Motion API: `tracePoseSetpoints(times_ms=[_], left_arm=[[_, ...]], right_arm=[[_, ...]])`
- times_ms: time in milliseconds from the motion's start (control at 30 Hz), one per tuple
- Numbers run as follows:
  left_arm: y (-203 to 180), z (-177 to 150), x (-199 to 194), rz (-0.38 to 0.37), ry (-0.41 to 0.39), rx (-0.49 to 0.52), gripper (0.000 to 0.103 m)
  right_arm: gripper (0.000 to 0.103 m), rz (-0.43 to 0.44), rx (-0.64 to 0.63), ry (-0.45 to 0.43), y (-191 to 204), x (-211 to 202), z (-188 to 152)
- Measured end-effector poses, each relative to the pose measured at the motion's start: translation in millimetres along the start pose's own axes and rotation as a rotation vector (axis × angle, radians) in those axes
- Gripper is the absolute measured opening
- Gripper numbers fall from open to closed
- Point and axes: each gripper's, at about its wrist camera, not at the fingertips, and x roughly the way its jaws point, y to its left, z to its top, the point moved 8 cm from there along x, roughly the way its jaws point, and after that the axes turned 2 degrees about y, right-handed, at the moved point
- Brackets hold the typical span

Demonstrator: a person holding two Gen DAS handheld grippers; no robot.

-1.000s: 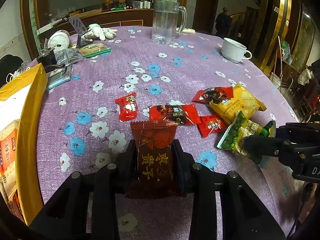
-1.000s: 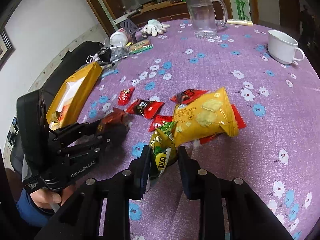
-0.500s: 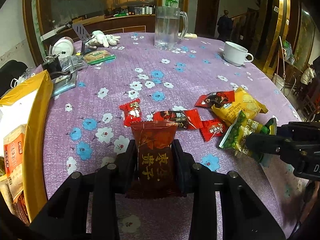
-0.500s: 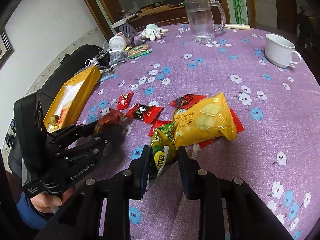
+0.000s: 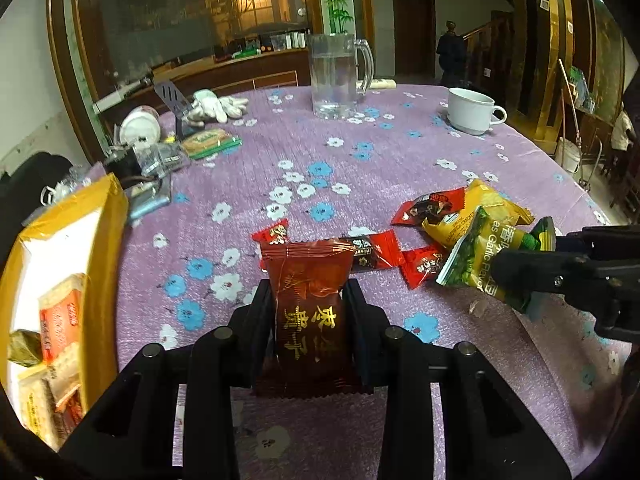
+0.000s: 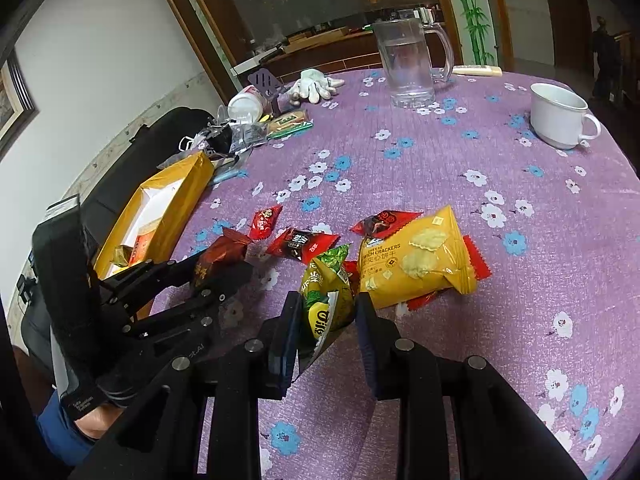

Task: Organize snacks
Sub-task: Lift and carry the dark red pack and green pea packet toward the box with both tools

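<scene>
A white wall, wood-framed glass partition and dark door stand behind.

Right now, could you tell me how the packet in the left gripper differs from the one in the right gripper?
The brown-red packet in the left gripper is dark with gold characters; the green packet in the right gripper is green and yellow. The brown-red packet stands flat and straight, the green packet looks crumpled. Both are clamped between black fingers above the purple tablecloth.
</scene>
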Motion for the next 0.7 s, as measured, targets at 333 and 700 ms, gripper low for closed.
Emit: tracePoseSetpoints(times_ms=[333, 700], left_arm=[[2, 6, -18, 0.065, -0.052, 0.038, 0.032], [9, 7, -33, 0.082, -0.077, 0.028, 0.032]], right_arm=[[0.027, 0.012, -0.001, -0.026, 2, -6, 2], [0.026, 0.027, 0.004, -0.048, 6, -9, 4]])
